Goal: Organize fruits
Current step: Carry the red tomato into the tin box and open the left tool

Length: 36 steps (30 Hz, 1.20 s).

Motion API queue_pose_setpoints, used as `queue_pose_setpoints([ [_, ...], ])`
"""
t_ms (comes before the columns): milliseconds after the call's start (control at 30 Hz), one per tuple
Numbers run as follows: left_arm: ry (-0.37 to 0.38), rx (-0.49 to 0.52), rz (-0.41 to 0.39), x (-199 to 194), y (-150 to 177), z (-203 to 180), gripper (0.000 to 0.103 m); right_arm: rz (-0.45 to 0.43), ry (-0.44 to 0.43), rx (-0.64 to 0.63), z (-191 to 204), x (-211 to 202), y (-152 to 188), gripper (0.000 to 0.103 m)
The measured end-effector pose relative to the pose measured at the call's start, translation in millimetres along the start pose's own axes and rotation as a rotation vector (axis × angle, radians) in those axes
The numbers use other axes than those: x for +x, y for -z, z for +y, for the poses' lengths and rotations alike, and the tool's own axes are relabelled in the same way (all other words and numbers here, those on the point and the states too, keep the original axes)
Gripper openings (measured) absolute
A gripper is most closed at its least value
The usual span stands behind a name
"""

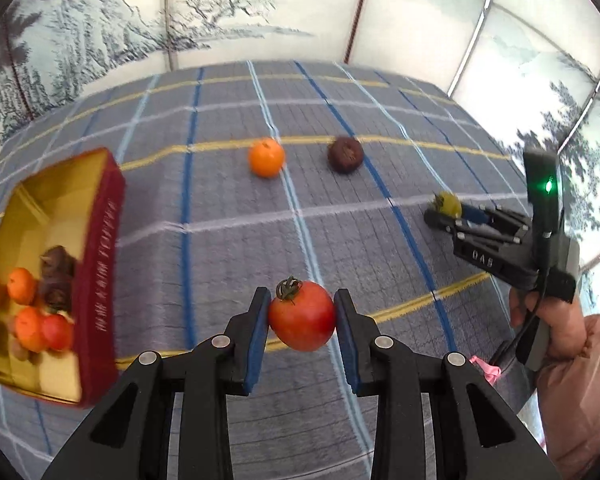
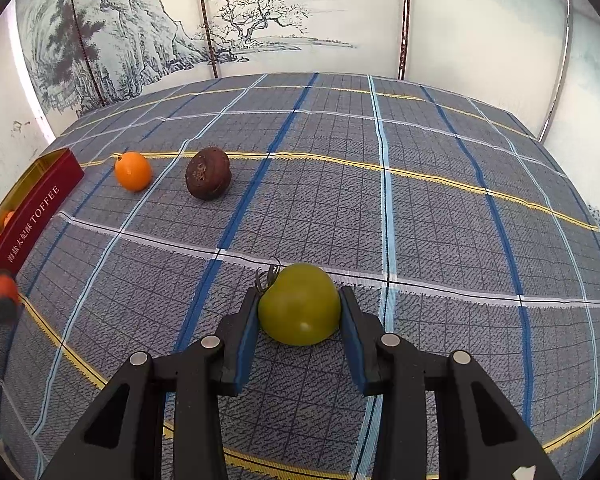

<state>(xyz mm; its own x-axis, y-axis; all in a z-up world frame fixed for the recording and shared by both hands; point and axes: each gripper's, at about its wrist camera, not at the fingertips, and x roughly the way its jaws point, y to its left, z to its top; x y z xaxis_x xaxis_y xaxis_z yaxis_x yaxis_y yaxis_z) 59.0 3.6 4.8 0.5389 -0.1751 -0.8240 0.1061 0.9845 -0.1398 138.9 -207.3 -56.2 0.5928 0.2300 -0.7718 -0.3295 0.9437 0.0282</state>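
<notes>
Over plaid cloth (image 2: 420, 220) before painted screens (image 2: 260, 20), both jaws grip tomatoes, red (image 1: 301, 316) and green (image 2: 299, 304).

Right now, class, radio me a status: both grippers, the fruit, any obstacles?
Left gripper shut on red tomato. Right gripper shut on green tomato. Orange, brown fruit loose on cloth. Red box unobstructed.

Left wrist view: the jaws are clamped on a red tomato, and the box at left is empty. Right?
Not quite. The left gripper does clamp the red tomato, but the left wrist view shows the box already holding several fruits, orange, red and brown.
</notes>
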Motion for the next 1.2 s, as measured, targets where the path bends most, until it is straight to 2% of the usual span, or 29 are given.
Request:
queue_pose_setpoints([
  [267, -0.101, -0.055, -0.076, -34.5, -11.3, 48.7, 0.033, 0.002, 0.013, -0.011, 2.4, 0.4, -0.1, 0.036],
  [567, -0.208, -0.194, -0.093, -52.5, -6.6, 125.2, 0.033, 0.002, 0.017, -0.015, 2.7, 0.5, 0.0, 0.036],
  [733, -0.25, -0.25, -0.08, -52.1, 2.7, 153.4, 0.033, 0.002, 0.017, -0.015, 2.7, 0.2, -0.1, 0.036],
  [1200, -0.285, -0.31, -0.032, -36.5, 18.3, 187.1, 0.033, 0.002, 0.018, -0.016, 3.0, 0.0, -0.2, 0.036],
])
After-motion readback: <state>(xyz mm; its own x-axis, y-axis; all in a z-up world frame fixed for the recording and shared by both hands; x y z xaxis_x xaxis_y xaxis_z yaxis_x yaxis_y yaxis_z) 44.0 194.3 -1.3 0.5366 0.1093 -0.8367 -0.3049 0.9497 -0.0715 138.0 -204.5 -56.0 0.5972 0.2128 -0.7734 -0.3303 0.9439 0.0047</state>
